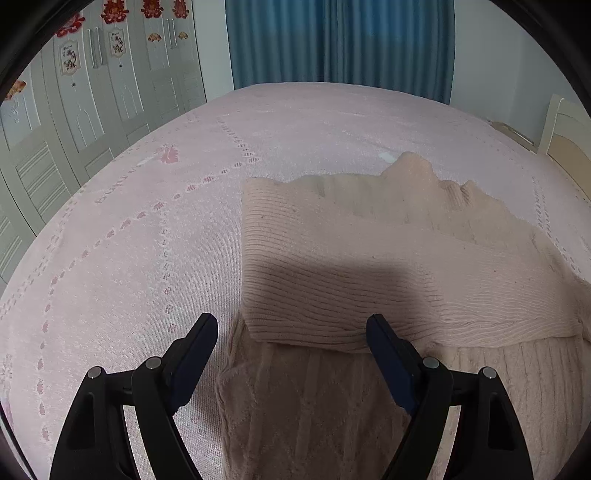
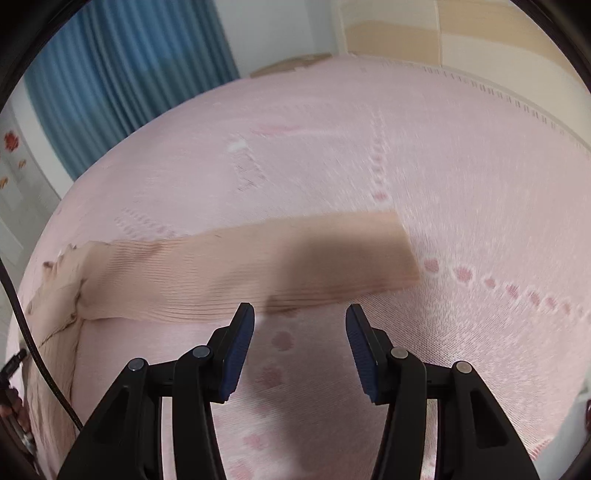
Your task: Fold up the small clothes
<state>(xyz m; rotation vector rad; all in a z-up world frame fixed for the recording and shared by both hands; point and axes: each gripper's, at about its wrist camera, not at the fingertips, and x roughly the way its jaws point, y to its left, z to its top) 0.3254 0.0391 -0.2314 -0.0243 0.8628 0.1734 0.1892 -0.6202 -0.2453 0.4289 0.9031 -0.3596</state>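
A beige knitted sweater lies on the pink bedspread. In the left wrist view one ribbed sleeve is folded across the sweater's body. My left gripper is open and empty, just above the sleeve's cuff edge. In the right wrist view the other ribbed sleeve stretches flat to the right, away from the body at the left. My right gripper is open and empty, just in front of this sleeve's near edge.
The bedspread covers a wide bed. Blue curtains hang behind it. White wardrobe doors with red decorations stand on the left. A headboard borders the bed on the right. A black cable runs past at the left edge.
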